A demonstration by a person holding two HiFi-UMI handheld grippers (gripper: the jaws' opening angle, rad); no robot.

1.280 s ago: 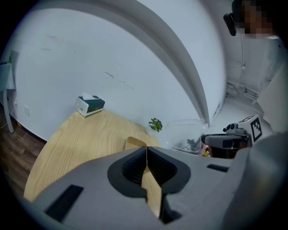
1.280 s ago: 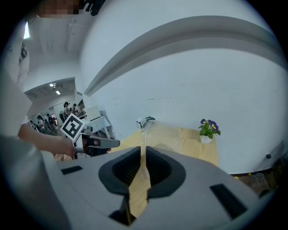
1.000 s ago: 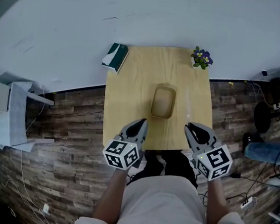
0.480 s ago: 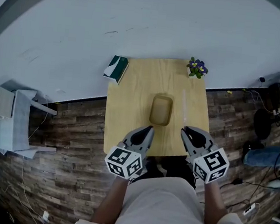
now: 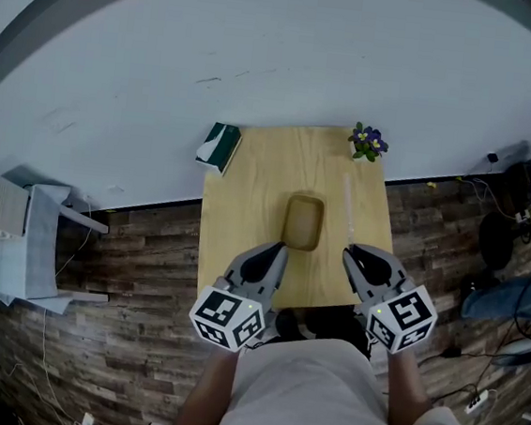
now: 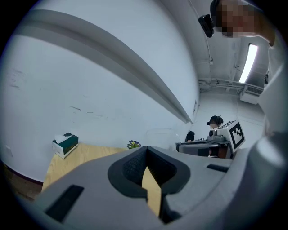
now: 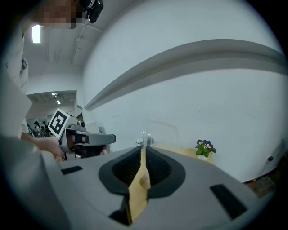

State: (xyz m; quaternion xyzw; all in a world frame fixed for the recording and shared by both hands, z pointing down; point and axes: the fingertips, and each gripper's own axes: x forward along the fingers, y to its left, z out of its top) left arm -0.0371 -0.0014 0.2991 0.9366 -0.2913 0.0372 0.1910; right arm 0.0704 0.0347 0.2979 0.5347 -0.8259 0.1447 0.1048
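Looking steeply down on a square, pale wooden table pushed against a white wall, with dark plank floor on the other sides. To the left, on the floor, a white piece of furniture; to the right, a tangle of cables. On the table's far left corner, a green and white tissue box; on the far right corner, a small potted plant with purple flowers. In the middle of the table, a brown oblong container, lying open to the top, with contents too small to make out. Just beside it on the right, a clear container, hard to read from above and showing in both gripper views as a transparent box near the plant. At the near edge, the left gripper and the right gripper, held in the air and well apart, both pointing toward the brown container and touching nothing. Jaws pressed together on each, with nothing between them.
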